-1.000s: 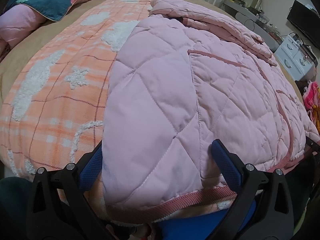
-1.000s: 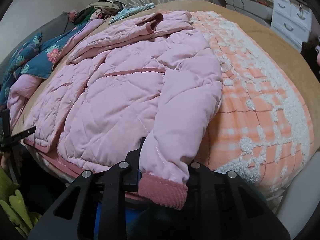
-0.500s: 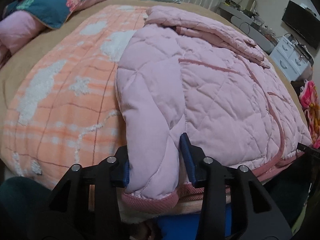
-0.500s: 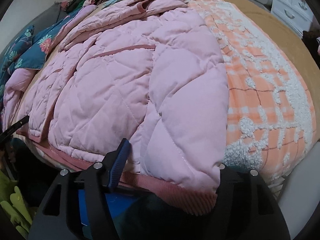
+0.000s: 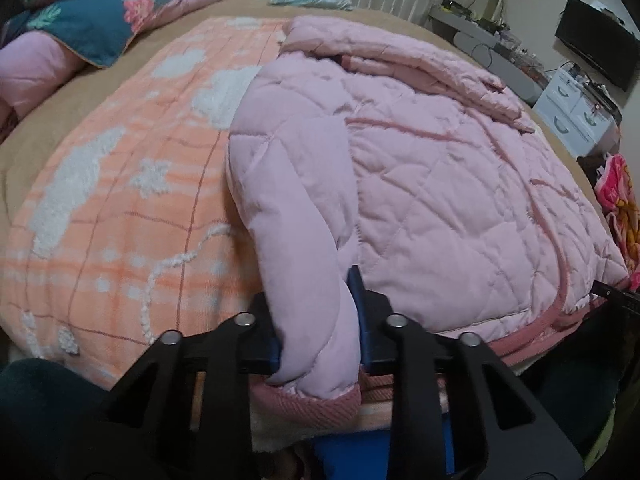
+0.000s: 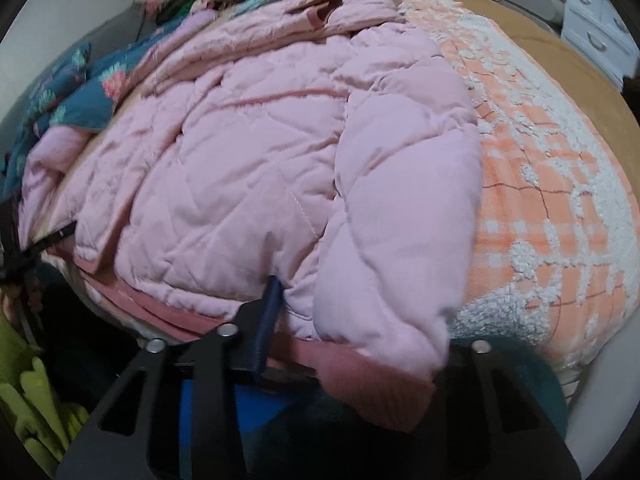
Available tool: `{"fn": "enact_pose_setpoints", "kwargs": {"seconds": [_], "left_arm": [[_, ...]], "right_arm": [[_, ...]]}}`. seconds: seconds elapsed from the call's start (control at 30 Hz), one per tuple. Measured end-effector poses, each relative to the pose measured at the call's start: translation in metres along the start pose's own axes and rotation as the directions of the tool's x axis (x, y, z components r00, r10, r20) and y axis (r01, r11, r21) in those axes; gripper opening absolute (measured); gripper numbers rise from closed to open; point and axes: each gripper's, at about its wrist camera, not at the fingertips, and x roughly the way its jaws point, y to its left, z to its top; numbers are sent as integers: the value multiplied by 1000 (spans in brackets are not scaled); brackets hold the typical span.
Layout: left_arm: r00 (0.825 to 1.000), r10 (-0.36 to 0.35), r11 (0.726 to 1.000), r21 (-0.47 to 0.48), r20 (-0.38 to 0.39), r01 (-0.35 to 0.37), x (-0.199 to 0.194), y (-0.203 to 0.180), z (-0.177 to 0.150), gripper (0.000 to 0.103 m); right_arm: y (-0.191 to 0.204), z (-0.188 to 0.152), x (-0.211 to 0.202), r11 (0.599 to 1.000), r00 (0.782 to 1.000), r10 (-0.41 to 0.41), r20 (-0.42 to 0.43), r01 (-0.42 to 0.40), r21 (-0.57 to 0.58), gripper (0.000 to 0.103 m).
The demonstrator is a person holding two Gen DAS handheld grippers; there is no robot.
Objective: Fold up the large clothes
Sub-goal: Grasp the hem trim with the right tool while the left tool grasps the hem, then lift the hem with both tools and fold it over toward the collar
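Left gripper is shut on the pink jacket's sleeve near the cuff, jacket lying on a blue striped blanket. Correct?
One error: the blanket is orange plaid with white fluffy patches, not blue striped, as the left wrist view shows. The rest stands: the left gripper is shut on the pink jacket's sleeve near the cuff.

The right claw (image 6: pixel 352 320) straddles, spread wide, the pink jacket's sleeve (image 6: pixel 400 248).
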Motion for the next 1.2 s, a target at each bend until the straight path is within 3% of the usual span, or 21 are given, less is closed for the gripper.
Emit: {"fn": "enact_pose_setpoints", "kwargs": {"seconds": [0.13,0.23,0.83,1.2], "left_arm": [[999,-12,1000,9,38,11,-13,-4,5,11],[997,-18,1000,21,69,17,-22,-8,11,11],[987,-59,998,17,152,57,-48,-15,35,9],[974,-74,997,30,213,70,-63,-21,65,9]], "right_arm": [[-1,2,-14,999,997,34,68,-36,32,19],[-3,7,-24,997,992,55,110,-59,40,17],[8,35,-69,993,950,107,293,-116,14,14],[19,75,-94,991,916,136,377,-133,-35,13]]}}
